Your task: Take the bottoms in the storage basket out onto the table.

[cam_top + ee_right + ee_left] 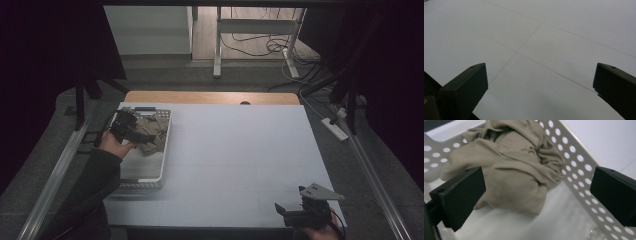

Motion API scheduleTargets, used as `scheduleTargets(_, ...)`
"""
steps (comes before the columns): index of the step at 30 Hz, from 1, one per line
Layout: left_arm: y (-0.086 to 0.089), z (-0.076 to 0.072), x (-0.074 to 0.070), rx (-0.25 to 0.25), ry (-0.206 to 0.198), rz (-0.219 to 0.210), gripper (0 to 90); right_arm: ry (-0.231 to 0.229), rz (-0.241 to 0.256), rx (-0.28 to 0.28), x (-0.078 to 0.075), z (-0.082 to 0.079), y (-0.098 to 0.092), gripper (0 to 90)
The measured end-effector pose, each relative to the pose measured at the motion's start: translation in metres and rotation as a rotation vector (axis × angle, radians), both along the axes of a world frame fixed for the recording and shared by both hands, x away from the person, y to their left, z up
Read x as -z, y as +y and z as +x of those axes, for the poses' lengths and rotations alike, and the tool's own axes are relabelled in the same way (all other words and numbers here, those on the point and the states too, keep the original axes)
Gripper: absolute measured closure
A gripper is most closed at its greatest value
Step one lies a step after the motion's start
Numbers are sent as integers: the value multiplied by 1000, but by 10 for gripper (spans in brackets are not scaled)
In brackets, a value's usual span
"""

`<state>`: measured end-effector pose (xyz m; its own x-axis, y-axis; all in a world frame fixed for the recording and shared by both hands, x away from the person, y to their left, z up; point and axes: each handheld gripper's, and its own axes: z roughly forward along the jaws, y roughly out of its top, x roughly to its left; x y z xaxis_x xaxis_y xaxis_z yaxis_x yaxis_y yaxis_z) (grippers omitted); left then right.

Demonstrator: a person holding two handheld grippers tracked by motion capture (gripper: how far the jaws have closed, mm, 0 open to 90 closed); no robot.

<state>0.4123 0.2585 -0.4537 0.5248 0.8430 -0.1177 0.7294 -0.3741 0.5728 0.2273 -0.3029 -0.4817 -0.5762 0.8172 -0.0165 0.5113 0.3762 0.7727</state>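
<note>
We have the left gripper (pixel 537 195) inside the white perforated basket (pixel 166 137), jaws spread wide and holding nothing, with the crumpled beige cloth (pixel 511 167) lying just ahead of them, bunched toward the basket's far end. In the high view the left gripper (pixel 131 129) sits over the basket's far left part, near the cloth (pixel 154 131). Our right gripper (pixel 295 212) hovers well away from the basket, over the bare white table (pixel 240 150), jaws equally wide, empty.

We see two risks. If we close too shallow, we pinch only a loose fold and the cloth may slip free. If we drive in too low or sideways, a jaw may catch the basket's holed wall and drag the basket along.
</note>
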Motion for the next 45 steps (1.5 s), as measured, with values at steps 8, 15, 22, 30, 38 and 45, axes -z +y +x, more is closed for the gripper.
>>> scheduleTargets(8,-2,20,3,-27,8,41,0,0,-5,-6,0,0,1,4)
scheduleTargets(15,-3,40,13,-55,36,71,0,0,-8,-13,0,0,1,4)
scheduleTargets(22,-10,53,22,-60,66,89,0,0,-8,-16,0,-1,1,4)
scheduleTargets(30,-19,68,31,-86,91,103,0,-2,-10,-19,0,-1,1,4)
scheduleTargets(38,-28,81,51,-80,136,138,0,-3,-11,-21,0,-1,1,4)
scheduleTargets(45,-26,86,64,-61,181,134,0,-3,-16,-24,0,-1,2,4)
